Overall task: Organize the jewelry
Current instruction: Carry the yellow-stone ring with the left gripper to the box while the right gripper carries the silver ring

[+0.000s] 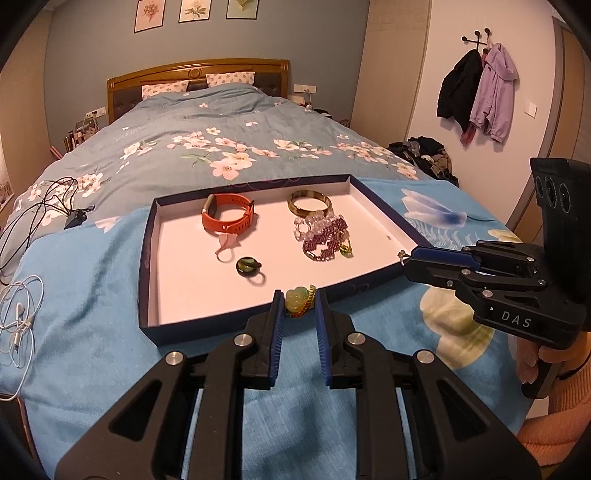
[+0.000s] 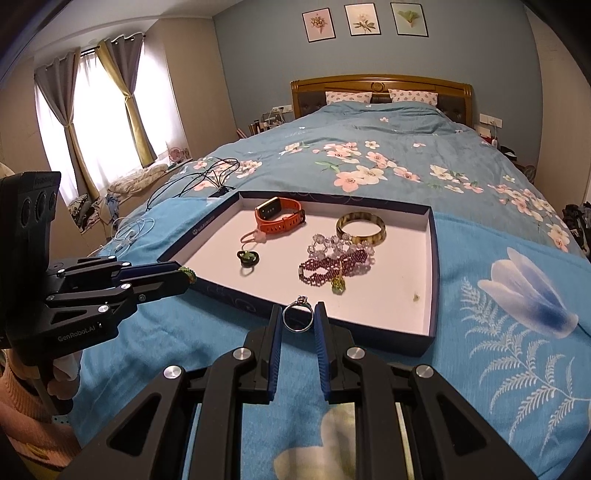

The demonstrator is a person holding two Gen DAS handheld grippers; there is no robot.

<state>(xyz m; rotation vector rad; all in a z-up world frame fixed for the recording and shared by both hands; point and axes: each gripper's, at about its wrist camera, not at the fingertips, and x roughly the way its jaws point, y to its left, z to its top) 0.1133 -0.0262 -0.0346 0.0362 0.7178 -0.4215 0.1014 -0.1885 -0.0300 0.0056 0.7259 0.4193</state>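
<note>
Clamping a green charm [image 1: 298, 301], the left gripper [image 1: 299, 304] faces the tray [image 1: 147, 258] at frame centre; the right gripper [image 2: 298, 317] pinches a ring [image 2: 298, 318] before the tray's near rim.

You face a bed [image 2: 369, 147] with a floral blue duvet and a wooden headboard [image 2: 380, 83]. Three framed prints [image 2: 365, 20] hang on the blue-grey wall. Daylight enters through curtained windows [image 2: 92, 110]. Jackets [image 1: 476, 88] hang on wall hooks.
</note>
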